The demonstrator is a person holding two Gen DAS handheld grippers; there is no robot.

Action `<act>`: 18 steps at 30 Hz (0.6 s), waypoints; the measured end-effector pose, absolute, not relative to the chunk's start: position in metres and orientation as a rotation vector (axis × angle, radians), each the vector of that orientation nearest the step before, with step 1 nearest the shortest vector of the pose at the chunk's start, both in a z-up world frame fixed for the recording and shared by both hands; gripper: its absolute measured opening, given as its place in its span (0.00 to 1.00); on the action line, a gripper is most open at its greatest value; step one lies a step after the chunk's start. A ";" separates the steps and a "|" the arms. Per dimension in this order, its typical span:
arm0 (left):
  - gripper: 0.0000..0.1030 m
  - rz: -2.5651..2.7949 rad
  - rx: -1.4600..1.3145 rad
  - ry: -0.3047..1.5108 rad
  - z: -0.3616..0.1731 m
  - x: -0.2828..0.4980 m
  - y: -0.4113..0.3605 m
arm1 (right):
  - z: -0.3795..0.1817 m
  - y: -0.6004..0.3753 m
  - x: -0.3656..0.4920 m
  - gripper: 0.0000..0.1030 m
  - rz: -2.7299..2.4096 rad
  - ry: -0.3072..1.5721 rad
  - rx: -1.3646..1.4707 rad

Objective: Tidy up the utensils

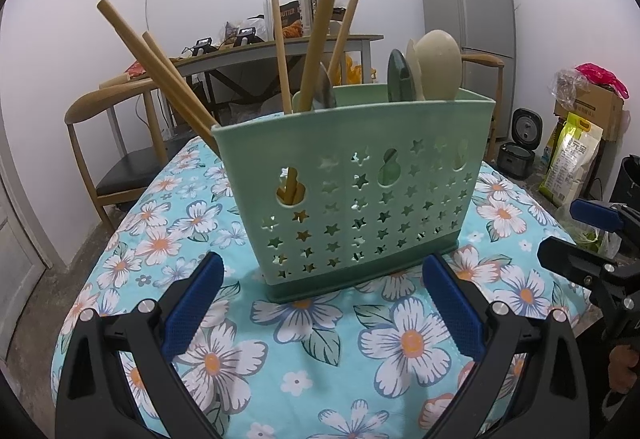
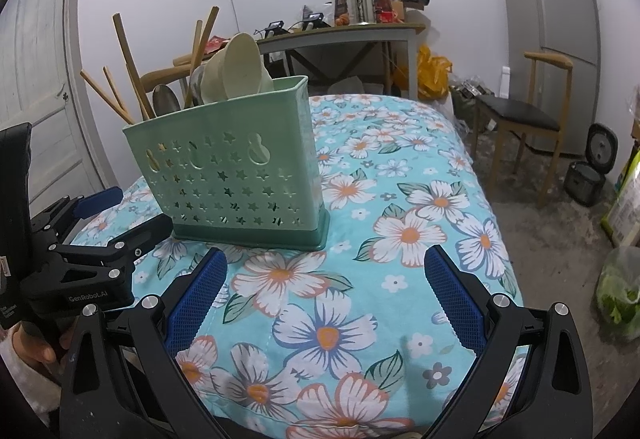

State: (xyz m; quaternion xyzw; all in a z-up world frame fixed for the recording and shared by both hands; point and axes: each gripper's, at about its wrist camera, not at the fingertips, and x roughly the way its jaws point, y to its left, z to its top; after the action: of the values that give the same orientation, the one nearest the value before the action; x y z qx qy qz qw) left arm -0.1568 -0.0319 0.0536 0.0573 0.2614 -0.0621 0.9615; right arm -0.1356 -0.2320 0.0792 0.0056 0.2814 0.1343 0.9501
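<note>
A mint-green utensil holder (image 1: pixel 356 195) (image 2: pixel 236 167) with star cutouts stands upright on the floral tablecloth (image 1: pixel 304 335). Wooden chopsticks (image 1: pixel 160 71) (image 2: pixel 128 59) and a metal spoon (image 1: pixel 326 89) (image 2: pixel 165 99) stick out of its left part. Cream spoons (image 1: pixel 438 63) (image 2: pixel 236 67) and a dark green one (image 1: pixel 400 77) fill its right part. My left gripper (image 1: pixel 324 303) stands open just in front of the holder, holding nothing. My right gripper (image 2: pixel 326 299) is open too, lower right of the holder and over bare cloth. Each gripper shows at the edge of the other's view.
A wooden chair (image 1: pixel 116 143) stands behind the table on the left. A cluttered grey desk (image 2: pixel 340 35), a fridge (image 2: pixel 556 35) and a second chair (image 2: pixel 520 119) stand beyond. A rice cooker (image 2: pixel 588 175) and bags lie on the floor at right.
</note>
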 end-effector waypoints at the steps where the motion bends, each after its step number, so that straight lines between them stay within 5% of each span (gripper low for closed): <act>1: 0.95 -0.125 0.116 0.530 0.054 -0.157 -0.032 | 0.079 -0.232 -0.136 0.92 0.274 0.571 0.012; 18: 0.95 -0.112 0.112 0.524 0.052 -0.156 -0.030 | 0.079 -0.232 -0.136 0.92 0.273 0.574 0.013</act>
State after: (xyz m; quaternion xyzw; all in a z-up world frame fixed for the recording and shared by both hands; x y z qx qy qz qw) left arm -0.1565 -0.0301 0.0524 0.0551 0.2586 -0.0555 0.9628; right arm -0.1363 -0.2316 0.0789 0.0064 0.2821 0.1340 0.9499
